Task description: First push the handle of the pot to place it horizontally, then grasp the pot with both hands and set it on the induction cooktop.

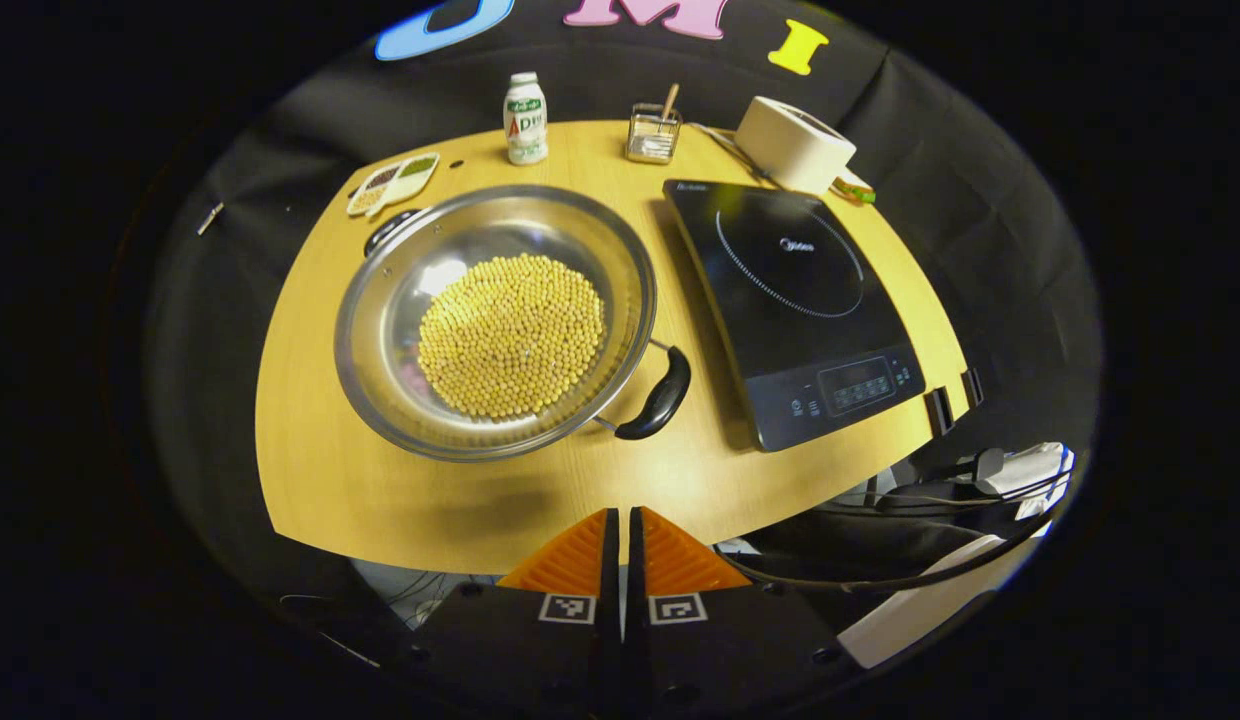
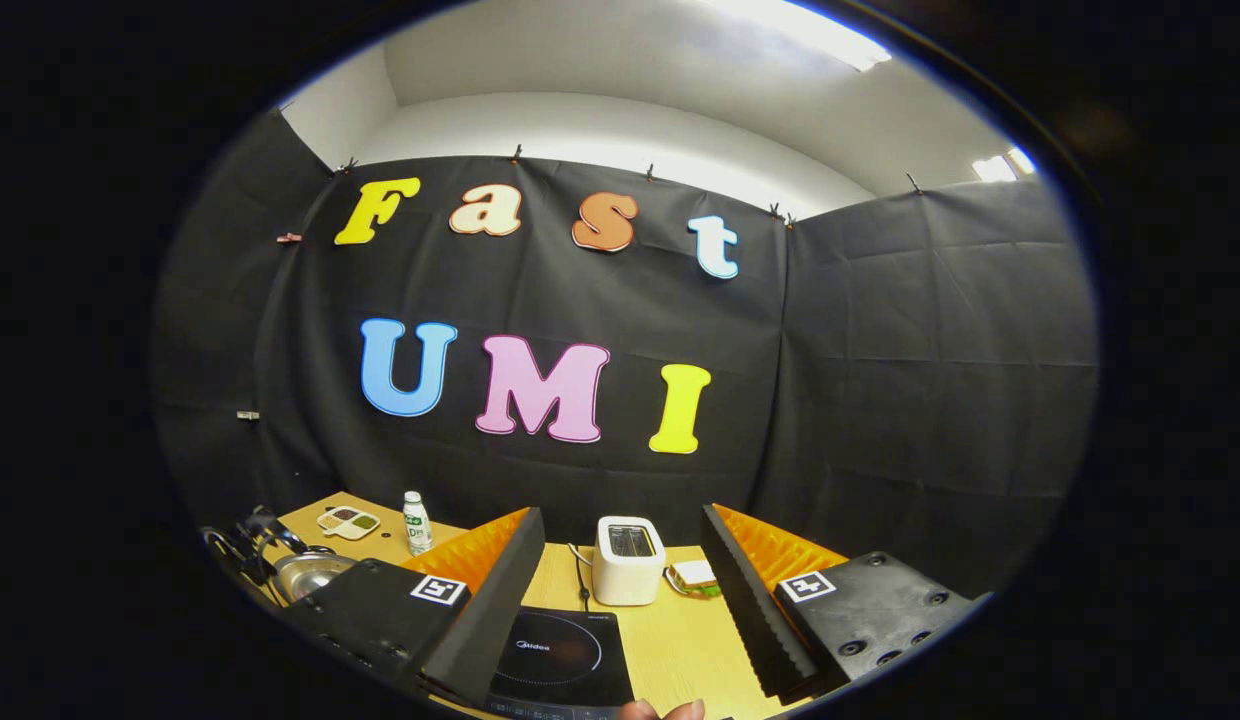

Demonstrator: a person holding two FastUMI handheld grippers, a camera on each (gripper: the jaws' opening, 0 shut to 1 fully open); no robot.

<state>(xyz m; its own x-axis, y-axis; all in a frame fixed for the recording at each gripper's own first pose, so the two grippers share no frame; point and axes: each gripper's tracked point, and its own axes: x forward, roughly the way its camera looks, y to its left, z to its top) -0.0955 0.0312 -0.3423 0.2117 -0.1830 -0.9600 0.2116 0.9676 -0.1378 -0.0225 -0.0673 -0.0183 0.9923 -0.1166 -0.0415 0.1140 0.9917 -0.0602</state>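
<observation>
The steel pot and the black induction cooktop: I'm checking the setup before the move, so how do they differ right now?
The round shiny steel pot holds yellow beans; the flat black rectangular induction cooktop carries nothing on its surface. The pot is a deep bowl shape with a black handle pointing toward the table's near edge; the cooktop is a thin slab. Both rest side by side on the wooden table.

Pot (image 2: 305, 574) mostly hidden behind finger; cooktop (image 2: 560, 660) cut by edge.
</observation>
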